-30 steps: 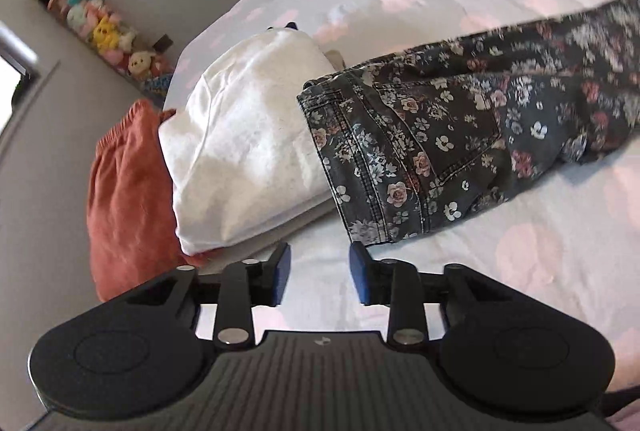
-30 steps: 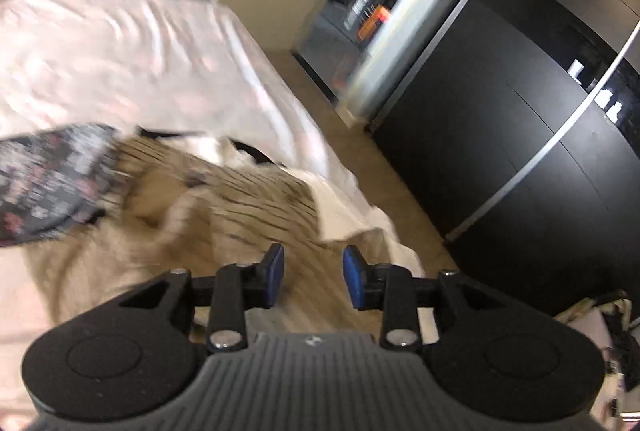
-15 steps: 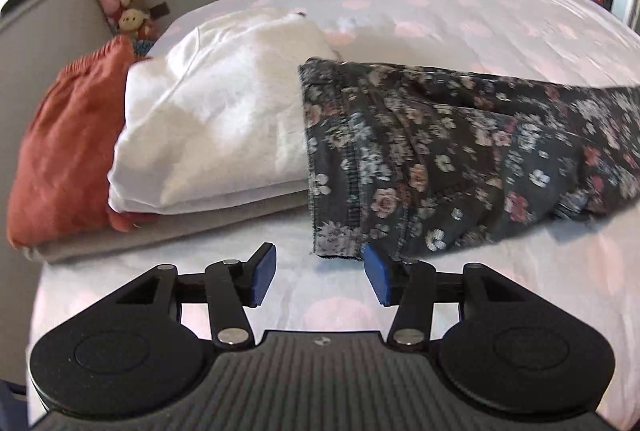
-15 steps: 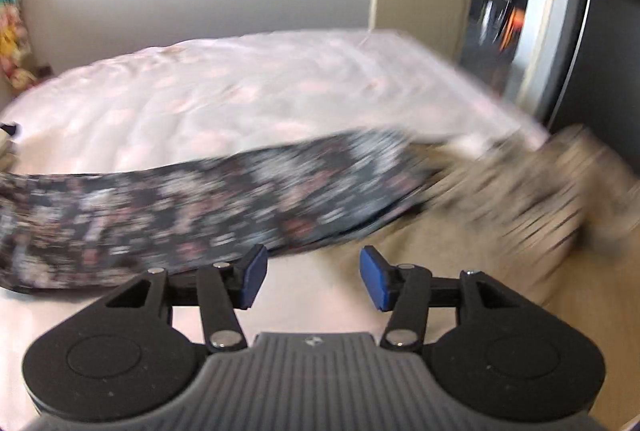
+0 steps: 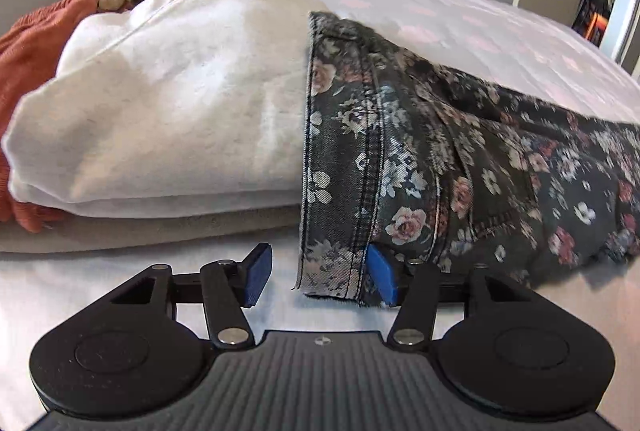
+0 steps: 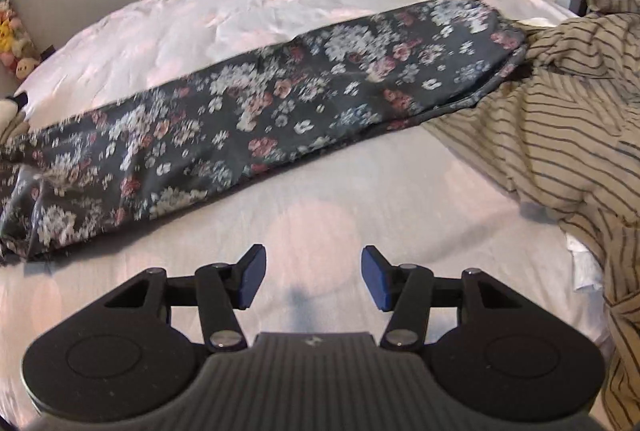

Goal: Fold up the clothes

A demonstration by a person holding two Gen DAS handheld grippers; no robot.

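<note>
Left tool (image 5: 318,277) opening, waistband corner of floral jeans (image 5: 440,159) between its pads, not pinched; right tool (image 6: 313,279) spread, nothing between pads, over bare bed (image 6: 320,231); jeans lie flat across bed, waistband beside folded white top (image 5: 172,111), leg end touching striped shirt (image 6: 568,119).

Left tongs (image 5: 318,275) opening w/ floral jeans (image 5: 420,159) waistband corner between pads, beside white folded garment (image 5: 172,103).
</note>
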